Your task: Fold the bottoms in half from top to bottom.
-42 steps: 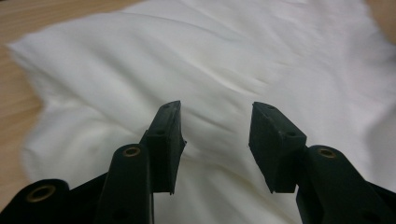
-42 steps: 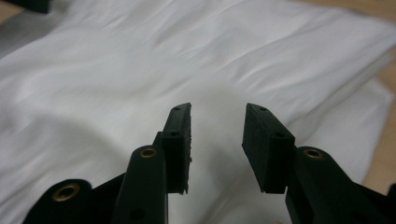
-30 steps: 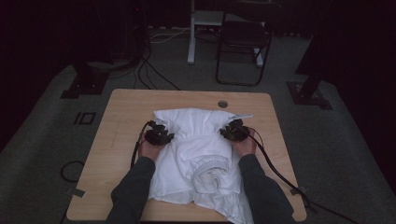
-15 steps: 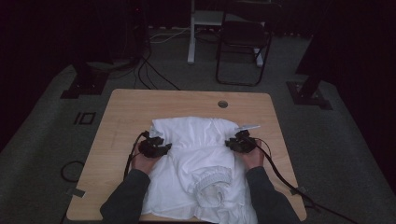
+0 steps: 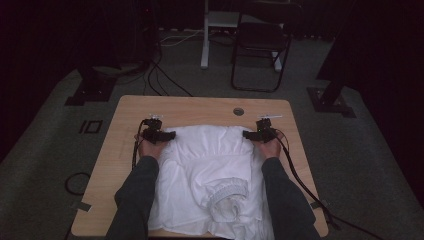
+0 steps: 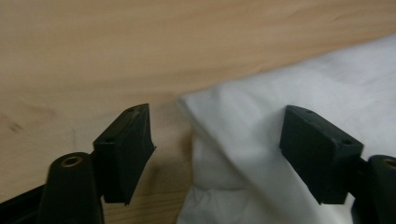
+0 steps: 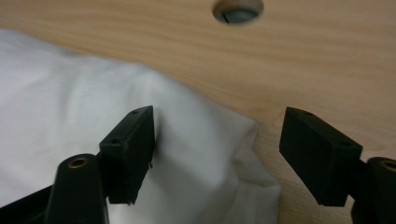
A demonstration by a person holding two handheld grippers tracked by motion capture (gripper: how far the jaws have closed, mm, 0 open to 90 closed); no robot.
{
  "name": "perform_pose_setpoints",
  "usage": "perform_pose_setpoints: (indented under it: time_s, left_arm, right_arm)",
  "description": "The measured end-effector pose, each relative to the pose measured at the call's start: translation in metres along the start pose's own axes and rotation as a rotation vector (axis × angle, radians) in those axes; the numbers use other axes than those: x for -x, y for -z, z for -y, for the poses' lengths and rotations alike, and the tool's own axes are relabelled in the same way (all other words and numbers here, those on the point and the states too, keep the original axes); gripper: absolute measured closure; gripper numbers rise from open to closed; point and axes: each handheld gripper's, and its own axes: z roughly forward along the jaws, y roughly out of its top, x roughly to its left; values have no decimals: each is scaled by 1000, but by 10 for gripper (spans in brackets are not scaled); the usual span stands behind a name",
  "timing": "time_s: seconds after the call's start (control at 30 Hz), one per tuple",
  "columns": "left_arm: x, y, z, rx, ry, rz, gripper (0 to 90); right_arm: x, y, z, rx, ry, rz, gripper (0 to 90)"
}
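Left tool (image 5: 171,135): black two-jaw unit, jaws wide after just opening, straddling the far left corner of the garment without pressing it. White crumpled cloth garment (image 5: 210,175): lies folded over on the middle of the pale wooden bench (image 5: 200,105), ribbed collar toward the near edge. Right tool (image 5: 246,134): black two-jaw unit, jaws likewise wide, just opened, the garment's far right corner loose between them. Round cable hole (image 5: 238,111): beyond the garment.
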Motion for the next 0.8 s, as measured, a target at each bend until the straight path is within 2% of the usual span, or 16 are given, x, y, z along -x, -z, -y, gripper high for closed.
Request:
perform_pose_setpoints:
  time_s: [0.07, 0.13, 0.17, 0.2, 0.23, 0.27, 0.3, 0.33, 0.4, 0.5, 0.67, 0.73, 0.8]
  left_arm:
    - [1, -3, 1, -9, -2, 3, 253]
    - [1, -5, 2, -16, -5, 18, 287]
    - [2, -5, 3, -16, -4, 17, 307]
    - [2, -4, 2, -26, -8, 47, 354]
    - [3, -4, 1, -36, -10, 84, 509]
    - [3, -4, 1, -36, -10, 84, 604]
    - [3, -4, 1, -36, -10, 84, 604]
    - [5, 1, 0, -25, -1, 132, 809]
    - [3, 12, -3, 32, -2, 149, 836]
    - [-4, 37, -11, 156, 37, 203, 841]
    - [-1, 79, -36, 319, 27, 229, 840]
    - [0, 92, -42, 351, 13, 229, 838]
    - [1, 102, -40, 355, -11, 231, 838]
  right_arm:
    - [3, -8, 2, -34, -25, -6, 264]
    - [4, -13, 4, -52, -39, -24, 319]
    - [3, -13, 4, -53, -39, -33, 367]
    - [3, -13, 4, -57, -44, -57, 459]
    - [4, -12, 4, -67, -46, -96, 574]
    - [4, -12, 4, -67, -46, -96, 574]
    - [4, -12, 4, -76, -45, -113, 574]
    - [6, -10, 4, -67, -58, -132, 801]
    - [8, -3, 3, -29, -80, -142, 829]
    - [9, 13, -3, 38, -52, -150, 836]
    - [6, 49, -31, 201, -34, -188, 835]
    - [2, 64, -40, 257, 0, -193, 835]
    - [-3, 74, -43, 273, 37, -197, 834]
